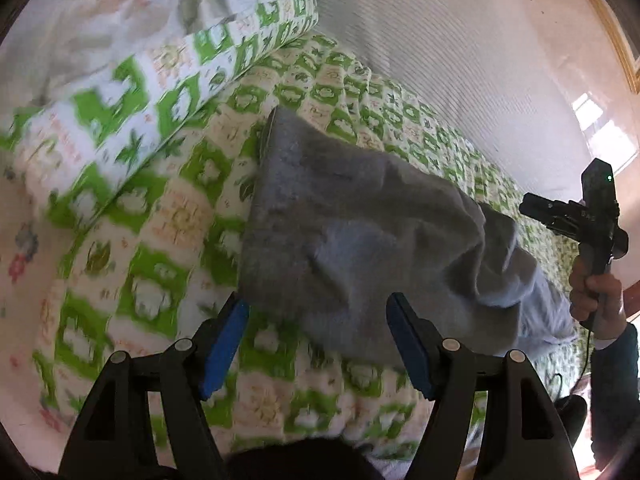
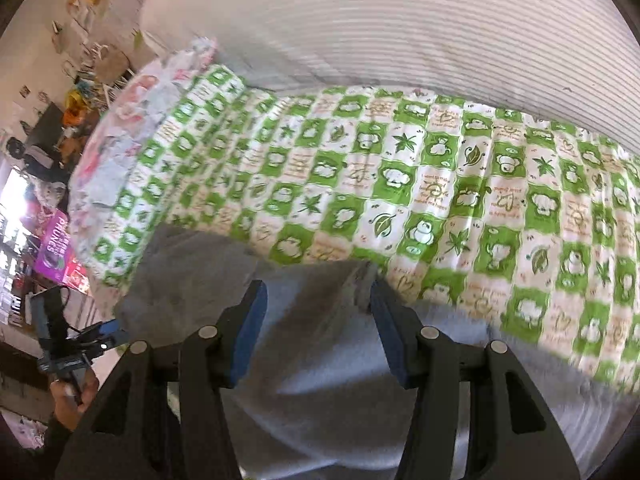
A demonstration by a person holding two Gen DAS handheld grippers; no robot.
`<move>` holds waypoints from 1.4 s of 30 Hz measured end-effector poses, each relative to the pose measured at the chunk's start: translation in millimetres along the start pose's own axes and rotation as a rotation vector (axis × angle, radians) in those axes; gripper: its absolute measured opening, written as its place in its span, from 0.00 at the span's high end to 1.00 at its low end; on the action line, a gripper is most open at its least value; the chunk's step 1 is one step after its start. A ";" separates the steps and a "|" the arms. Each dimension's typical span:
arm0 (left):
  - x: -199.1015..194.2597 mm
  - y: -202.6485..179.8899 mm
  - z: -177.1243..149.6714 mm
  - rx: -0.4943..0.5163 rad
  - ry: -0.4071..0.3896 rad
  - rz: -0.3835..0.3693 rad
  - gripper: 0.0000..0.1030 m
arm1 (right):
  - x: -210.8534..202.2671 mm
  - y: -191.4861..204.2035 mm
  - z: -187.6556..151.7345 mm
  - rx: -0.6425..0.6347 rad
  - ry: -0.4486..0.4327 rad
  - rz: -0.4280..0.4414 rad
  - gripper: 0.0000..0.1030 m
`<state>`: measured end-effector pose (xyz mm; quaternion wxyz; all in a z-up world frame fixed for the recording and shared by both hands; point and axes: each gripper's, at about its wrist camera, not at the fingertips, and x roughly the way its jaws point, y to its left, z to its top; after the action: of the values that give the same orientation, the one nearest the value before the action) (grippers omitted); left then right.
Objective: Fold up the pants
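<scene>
grey pants (image 1: 360, 240) lie bunched on the green quilt (image 1: 168, 248), centre toward 4 o'clock — between folds, i judge. left gripper (image 1: 318, 344) and right gripper (image 2: 318, 328) both gape, empty — next, regrip an edge.

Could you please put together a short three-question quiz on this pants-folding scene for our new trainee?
1. True or false: the left tongs are clamped on the grey pants.
2. Which pattern covers the bedspread under the pants? A) blue stripes B) green and white squares C) plain red
3. In the right wrist view, what lies between the pads of the right tongs?

Key:
1. False; the jaws stand open with the pants' edge lying between the pads, unpinched.
2. B
3. Grey pants fabric, lying loose; the jaws are open and not pinching it.
</scene>
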<state>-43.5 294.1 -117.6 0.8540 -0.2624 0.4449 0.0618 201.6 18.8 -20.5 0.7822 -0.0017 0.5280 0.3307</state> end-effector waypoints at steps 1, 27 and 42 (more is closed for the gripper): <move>1.6 -3.8 4.3 0.013 -0.006 0.029 0.31 | 6.6 -2.5 3.1 -0.001 0.011 -0.008 0.46; 42.9 -7.0 54.7 0.165 0.022 0.155 0.69 | 88.9 -56.9 27.2 0.154 0.116 0.065 0.84; -21.9 -59.4 26.6 0.290 -0.080 0.146 0.45 | -62.4 -31.6 -94.9 -0.057 -0.056 0.041 0.43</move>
<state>-17.1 259.5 -64.5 0.8932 -0.1006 0.4328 0.0691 125.8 -71.5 -21.9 0.7893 -0.0041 0.4962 0.3616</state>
